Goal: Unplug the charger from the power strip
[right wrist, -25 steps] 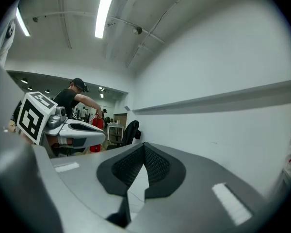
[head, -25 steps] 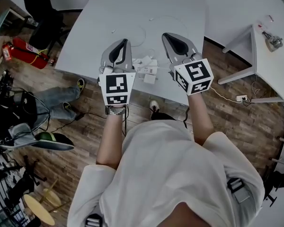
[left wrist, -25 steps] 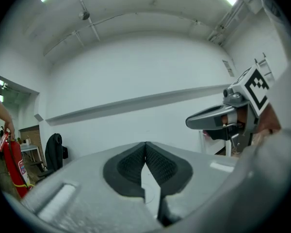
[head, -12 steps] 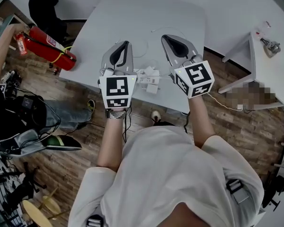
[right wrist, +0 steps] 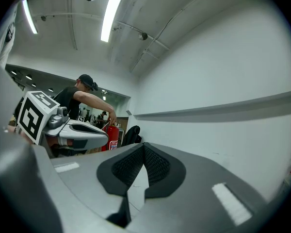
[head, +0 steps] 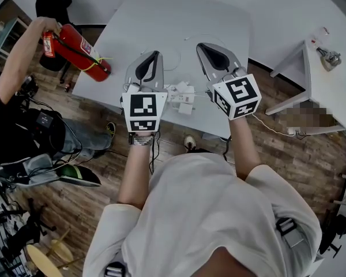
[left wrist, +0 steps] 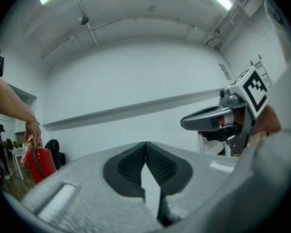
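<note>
**A:** Charger [head: 186, 107]: where is it?

**B:** Start with the pale counter [head: 161, 16] that carries everything. At its left corner another person holds a red fire extinguisher [head: 78, 49]. Over the counter's near edge the wearer holds both claws side by side, pointing away from the body.

**A:** Are they open?

**B:** No. The left claw [head: 155, 54] is clenched, with its black pads meeting at the tip and nothing between them. The right claw [head: 202, 45] is clenched the same way and is also empty. Each claw's own view looks past its pads at a white wall, and neither touches anything.

**A:** And the power strip?

**B:** The white power strip [head: 176, 91] lies on the counter near the front edge. In the head view it shows in the gap between the two claws, nearer their marker cubes than their tips. The charger is a small white block on the strip's near side, touching it. I cannot tell from here whether its prongs are seated. A thin white cable [head: 174, 44] loops across the counter farther back.
</note>
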`<action>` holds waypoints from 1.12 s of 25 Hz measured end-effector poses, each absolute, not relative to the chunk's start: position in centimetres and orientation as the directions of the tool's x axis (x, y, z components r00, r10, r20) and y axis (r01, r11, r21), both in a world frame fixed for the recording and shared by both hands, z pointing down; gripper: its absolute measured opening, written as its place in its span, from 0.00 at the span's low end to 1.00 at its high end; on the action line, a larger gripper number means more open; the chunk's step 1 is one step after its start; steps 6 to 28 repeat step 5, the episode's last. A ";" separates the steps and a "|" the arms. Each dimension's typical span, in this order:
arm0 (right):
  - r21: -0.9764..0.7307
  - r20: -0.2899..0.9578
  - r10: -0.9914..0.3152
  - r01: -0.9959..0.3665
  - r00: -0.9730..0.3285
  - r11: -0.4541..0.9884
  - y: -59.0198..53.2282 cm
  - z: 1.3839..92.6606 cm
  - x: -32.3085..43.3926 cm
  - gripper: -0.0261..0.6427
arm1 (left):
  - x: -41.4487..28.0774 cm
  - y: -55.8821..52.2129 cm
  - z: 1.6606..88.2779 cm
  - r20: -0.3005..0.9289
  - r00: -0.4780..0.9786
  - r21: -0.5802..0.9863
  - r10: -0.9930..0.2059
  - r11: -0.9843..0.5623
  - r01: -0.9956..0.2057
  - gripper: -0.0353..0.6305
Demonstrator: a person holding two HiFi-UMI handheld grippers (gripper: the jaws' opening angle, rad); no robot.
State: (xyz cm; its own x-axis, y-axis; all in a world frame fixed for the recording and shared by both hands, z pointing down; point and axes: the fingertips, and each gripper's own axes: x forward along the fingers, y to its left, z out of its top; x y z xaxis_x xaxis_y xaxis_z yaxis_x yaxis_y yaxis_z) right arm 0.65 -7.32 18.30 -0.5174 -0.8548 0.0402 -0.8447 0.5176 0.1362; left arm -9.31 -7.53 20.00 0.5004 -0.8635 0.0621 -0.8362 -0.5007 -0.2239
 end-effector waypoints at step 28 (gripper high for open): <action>0.136 0.047 -0.856 -0.846 -0.515 0.516 -7.1 18.4 0.7 0.04 | -9.0 -7.3 20.4 0.074 0.509 -0.217 -0.857 -0.512 -0.831 0.06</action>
